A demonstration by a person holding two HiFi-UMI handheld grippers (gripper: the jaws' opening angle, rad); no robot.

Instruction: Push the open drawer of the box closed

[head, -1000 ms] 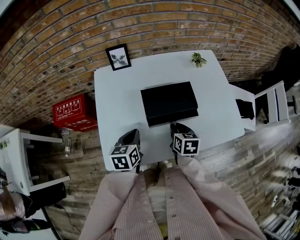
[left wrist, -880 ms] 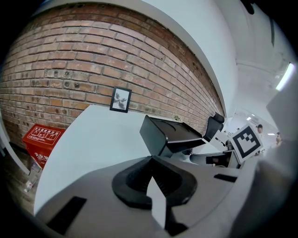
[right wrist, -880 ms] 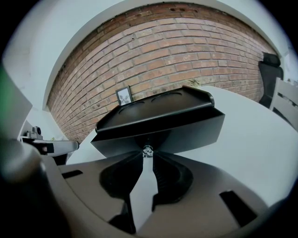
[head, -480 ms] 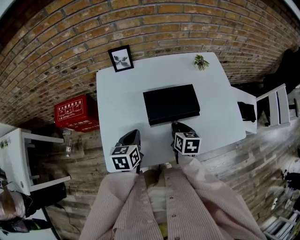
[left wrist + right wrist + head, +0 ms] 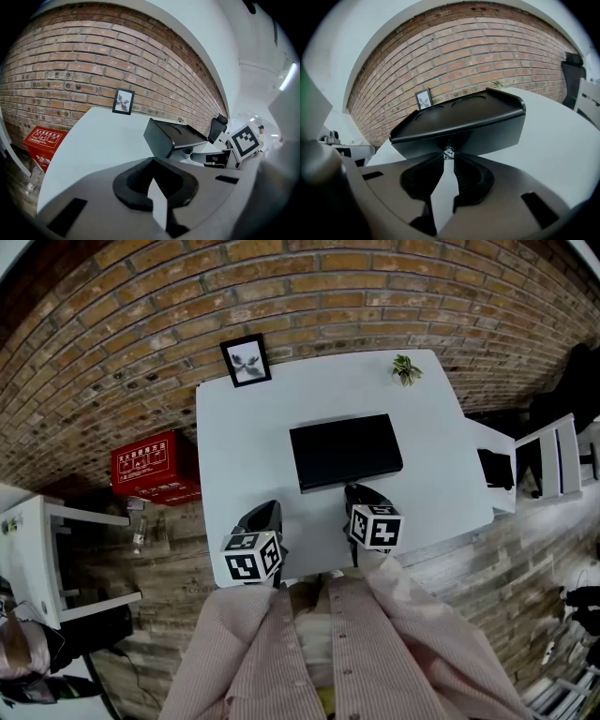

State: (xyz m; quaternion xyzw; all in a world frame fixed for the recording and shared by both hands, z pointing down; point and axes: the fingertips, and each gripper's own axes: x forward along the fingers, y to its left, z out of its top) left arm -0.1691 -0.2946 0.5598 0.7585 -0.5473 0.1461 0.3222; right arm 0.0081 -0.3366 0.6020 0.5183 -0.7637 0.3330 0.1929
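A flat black box lies in the middle of the white table. Its drawer front faces me and carries a small clear knob. My right gripper is at the box's near edge. In the right gripper view, the right gripper has its tips pinched on either side of that knob. My left gripper rests over the table's near edge, left of the box and apart from it. In the left gripper view, the left gripper has its jaws together with nothing between them.
A framed picture stands at the table's far left corner and a small plant at the far right. A brick wall runs behind. A red box sits on the floor at left, a white chair at right.
Both grippers stay where they were. The head view has drifted a little, and the box's near face shows as a thinner strip than before.
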